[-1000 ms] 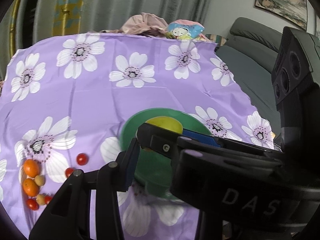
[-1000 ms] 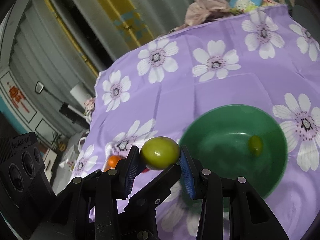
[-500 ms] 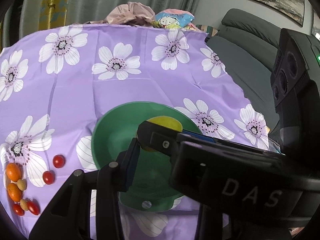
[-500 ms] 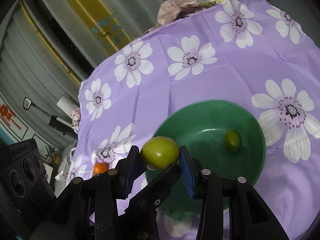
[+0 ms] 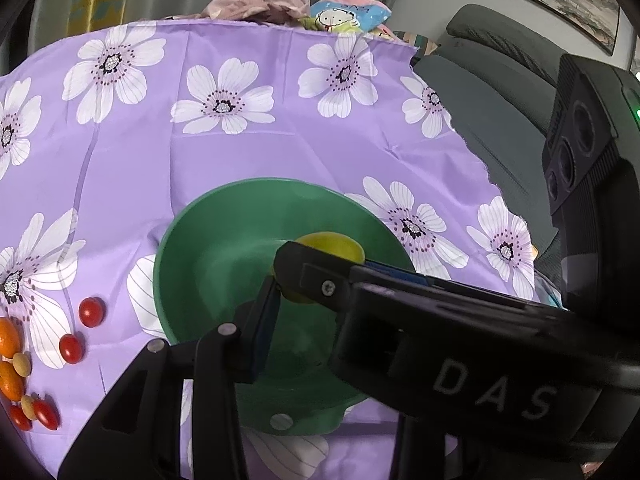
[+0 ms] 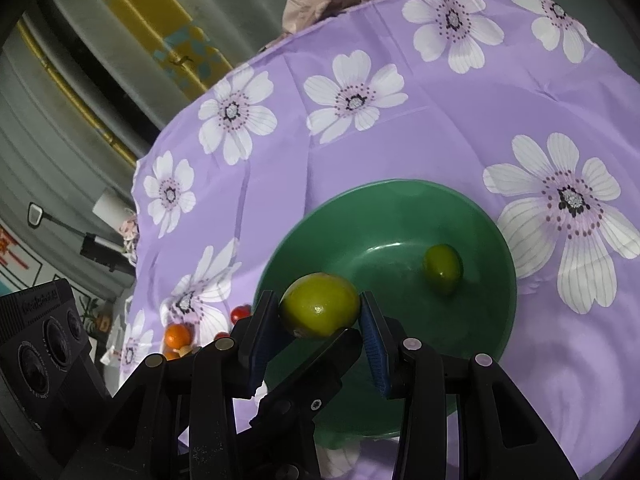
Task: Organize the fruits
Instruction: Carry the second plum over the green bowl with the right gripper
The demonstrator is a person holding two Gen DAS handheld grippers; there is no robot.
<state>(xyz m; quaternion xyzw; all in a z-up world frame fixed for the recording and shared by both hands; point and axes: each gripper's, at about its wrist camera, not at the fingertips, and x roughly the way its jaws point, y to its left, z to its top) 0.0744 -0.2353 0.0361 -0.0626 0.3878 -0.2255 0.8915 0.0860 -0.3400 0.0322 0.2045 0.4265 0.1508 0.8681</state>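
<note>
Limes sit in both grippers above the green bowl point(image 6: 496, 320). The right gripper point(image 6: 320, 312) is clamped on a lime point(image 6: 320, 304), its blue pads pressed against the fruit's two sides and the fruit riding just over the bowl's near rim, at about 8 o'clock of the basin. That side-on pinch keeps a round fruit from rolling out while the gripper tilts downward. In the left wrist view, the left gripper point(image 5: 316, 276) is closed on a yellower lime point(image 5: 336, 242); its left pad touches the fruit, but the other gripper's body crosses in front and hides the right pad. This fruit hangs over the middle of the bowl point(image 5: 200, 248).

A third lime point(image 6: 442, 268) already lies inside, toward 2 o'clock in the right wrist view, so the bowl looks like the collecting spot.

Small tomatoes point(image 5: 92, 311) and orange kumquats point(image 5: 8, 338) remain on the purple flowered cloth point(image 5: 280, 152), well apart from the bowl at its 9 o'clock. Judging by this, sorting is partly done, and releasing both limes low should stop them bouncing out.
</note>
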